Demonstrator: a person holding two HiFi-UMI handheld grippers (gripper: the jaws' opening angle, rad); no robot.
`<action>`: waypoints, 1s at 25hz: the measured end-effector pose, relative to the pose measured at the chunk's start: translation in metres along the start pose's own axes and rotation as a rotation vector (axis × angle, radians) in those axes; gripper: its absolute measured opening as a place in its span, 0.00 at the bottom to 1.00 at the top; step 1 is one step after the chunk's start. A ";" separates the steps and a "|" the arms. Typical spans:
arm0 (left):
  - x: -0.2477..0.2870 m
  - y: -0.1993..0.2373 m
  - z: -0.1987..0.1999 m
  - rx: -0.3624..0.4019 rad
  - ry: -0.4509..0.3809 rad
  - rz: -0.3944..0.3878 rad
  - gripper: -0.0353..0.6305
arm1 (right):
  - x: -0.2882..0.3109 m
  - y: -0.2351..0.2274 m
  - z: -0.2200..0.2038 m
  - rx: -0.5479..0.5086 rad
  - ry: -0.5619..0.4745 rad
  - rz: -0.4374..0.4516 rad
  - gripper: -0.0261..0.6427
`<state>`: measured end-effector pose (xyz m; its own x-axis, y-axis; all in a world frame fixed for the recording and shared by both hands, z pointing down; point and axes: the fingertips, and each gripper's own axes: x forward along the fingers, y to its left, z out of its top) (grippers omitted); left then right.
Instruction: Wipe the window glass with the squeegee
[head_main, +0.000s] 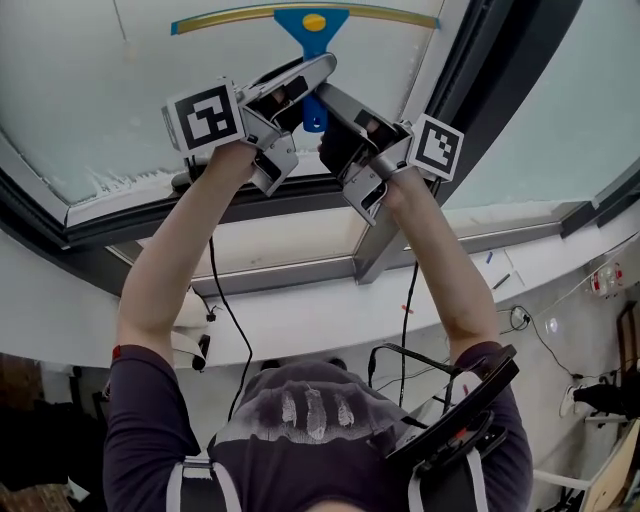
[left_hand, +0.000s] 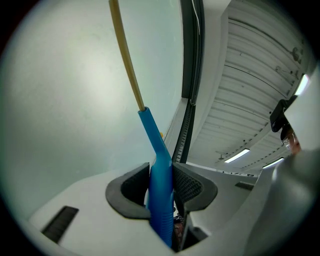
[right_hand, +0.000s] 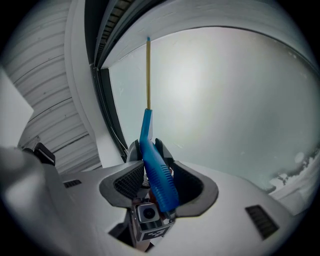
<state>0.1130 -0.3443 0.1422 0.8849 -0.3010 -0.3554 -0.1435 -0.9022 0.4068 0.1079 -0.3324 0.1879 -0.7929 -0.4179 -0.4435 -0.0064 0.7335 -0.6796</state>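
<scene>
Since one grip might let the blade twist, I clamp my left tongs (left_hand: 161, 186) and right tongs (right_hand: 158, 183) together on the blue handle of the squeegee (head_main: 312, 28), its blade lying flat against the window glass (head_main: 110, 90) above me.

We reach both arms up to the window glass (head_main: 90, 100). Our left tool (head_main: 300, 85) and right tool (head_main: 340, 108) meet from either side on the blue handle of the squeegee (head_main: 312, 30). Its yellow blade (head_main: 230, 18) stretches across the top of the pane. White residue (head_main: 115, 182) clings along the pane's lower edge. A dark frame (head_main: 500, 90) runs beside the glass, and black cables (head_main: 228, 310) hang lower down, between our arms.
</scene>
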 end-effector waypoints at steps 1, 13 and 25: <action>0.000 0.002 0.000 0.004 0.010 0.007 0.27 | -0.001 -0.001 0.000 0.011 -0.001 -0.005 0.30; -0.028 0.016 -0.054 -0.110 0.041 0.044 0.27 | -0.026 -0.035 -0.043 0.081 0.002 -0.035 0.30; -0.041 0.017 -0.114 -0.208 0.042 0.023 0.27 | -0.068 -0.058 -0.087 0.179 0.020 -0.074 0.30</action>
<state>0.1246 -0.3121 0.2595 0.9006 -0.3038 -0.3107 -0.0729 -0.8105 0.5812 0.1086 -0.2995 0.3080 -0.8065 -0.4550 -0.3776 0.0416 0.5934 -0.8038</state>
